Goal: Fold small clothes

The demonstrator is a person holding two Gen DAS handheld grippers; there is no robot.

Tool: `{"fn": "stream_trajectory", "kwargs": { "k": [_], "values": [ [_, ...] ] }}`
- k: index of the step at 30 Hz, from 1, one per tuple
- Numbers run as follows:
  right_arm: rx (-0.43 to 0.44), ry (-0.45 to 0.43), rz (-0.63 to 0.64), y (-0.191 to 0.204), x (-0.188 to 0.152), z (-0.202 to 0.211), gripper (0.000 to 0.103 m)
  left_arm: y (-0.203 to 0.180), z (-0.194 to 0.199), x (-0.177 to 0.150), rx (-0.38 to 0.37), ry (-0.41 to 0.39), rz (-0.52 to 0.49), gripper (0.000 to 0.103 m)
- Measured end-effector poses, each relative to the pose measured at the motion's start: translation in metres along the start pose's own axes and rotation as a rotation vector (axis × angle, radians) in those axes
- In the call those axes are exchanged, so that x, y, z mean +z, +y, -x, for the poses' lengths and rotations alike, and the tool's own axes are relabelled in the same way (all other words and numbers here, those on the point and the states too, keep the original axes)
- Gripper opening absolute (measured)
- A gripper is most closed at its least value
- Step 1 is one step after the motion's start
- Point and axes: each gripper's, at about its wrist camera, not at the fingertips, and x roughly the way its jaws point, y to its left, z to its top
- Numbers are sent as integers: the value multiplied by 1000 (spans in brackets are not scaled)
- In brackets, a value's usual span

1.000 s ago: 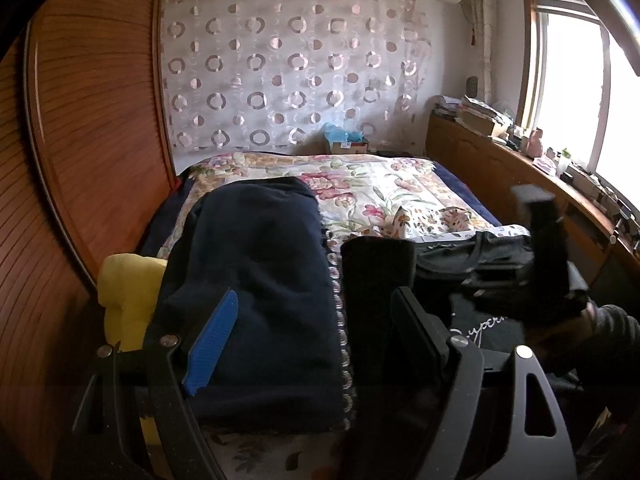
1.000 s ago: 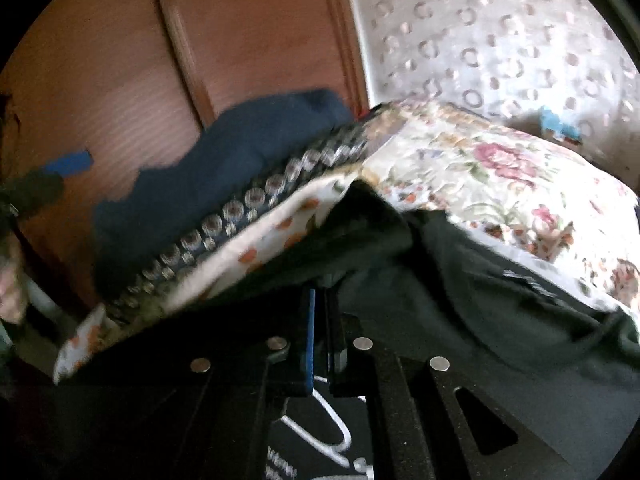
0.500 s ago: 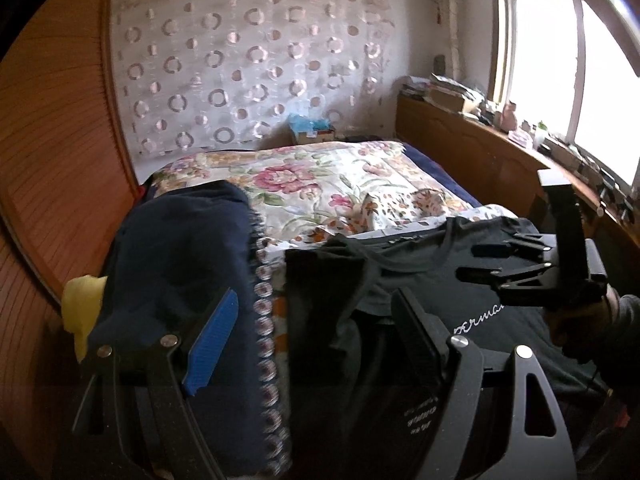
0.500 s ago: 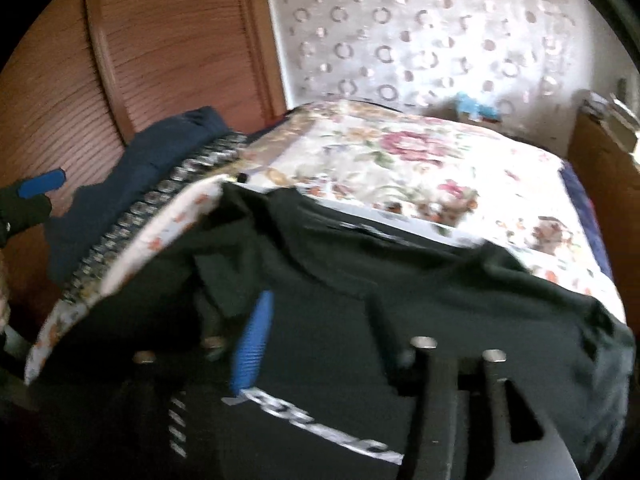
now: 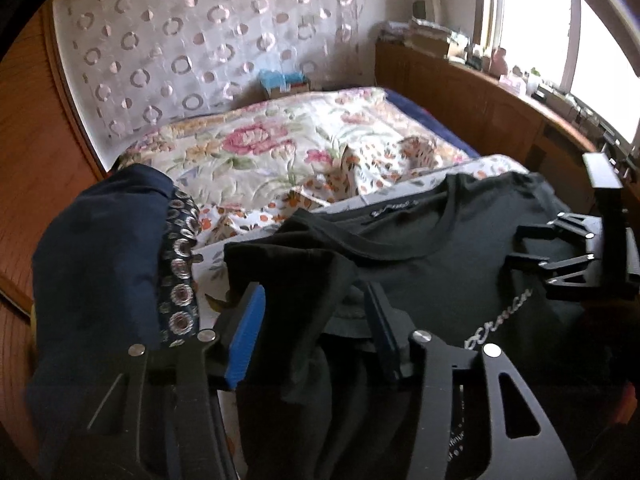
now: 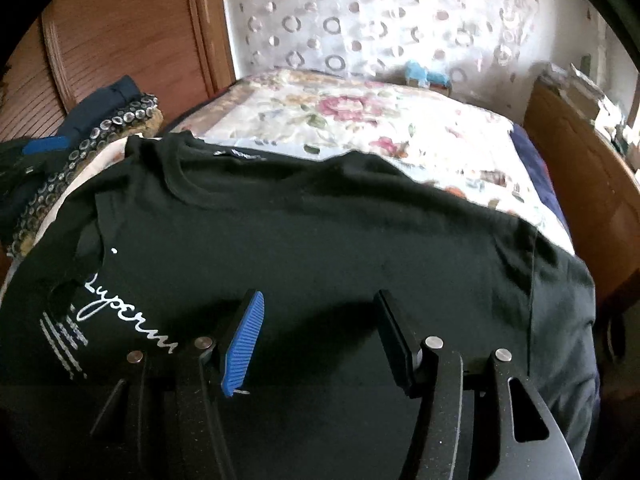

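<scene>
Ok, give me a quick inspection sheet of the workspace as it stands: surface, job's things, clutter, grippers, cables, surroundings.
Surface: bed with floral quilt, rumpled near the middle.
Job's things: black cotton T-shirt with white script print spread front-up across the near end of the bed; its sleeve is bunched up.
Clutter: dark navy folded garment with ring-patterned trim lying beside the shirt; blue box at the bed's head.
Grippers: left gripper, jaws open around the bunched sleeve; right gripper, jaws open above the shirt's chest.
Cables: nothing seen.
Surroundings: ring-patterned curtain, wooden cabinet under the window, wooden wardrobe.
</scene>
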Motion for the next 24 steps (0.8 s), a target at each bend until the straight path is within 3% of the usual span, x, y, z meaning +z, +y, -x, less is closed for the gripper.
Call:
{"fn": "stream_trajectory", "kwargs": {
  "k": [4,10,12,13,14,19,24],
  "values": [
    [-6,6,25,5,3,6,66,-1,-24,4,-11,62,8,51],
    [4,4,23,-9,-1,5,67,-8,-54,8,-4,138,0,44],
    [3,4,26,-9,-1,5,68,-7,-59,9,13,153,-4,28],
    [4,5,27,-10,-1,6,68,-7,-59,9,21,166,-4,5],
    [6,5,27,-10,-1,6,68,-7,-58,9,26,172,-10,4],
    [9,7,32,-11,-1,6,71,5,-25,20,70,84,-10,4],
    [8,7,32,-11,-2,6,72,43,15,32,152,-9,40,4]
  ]
}}
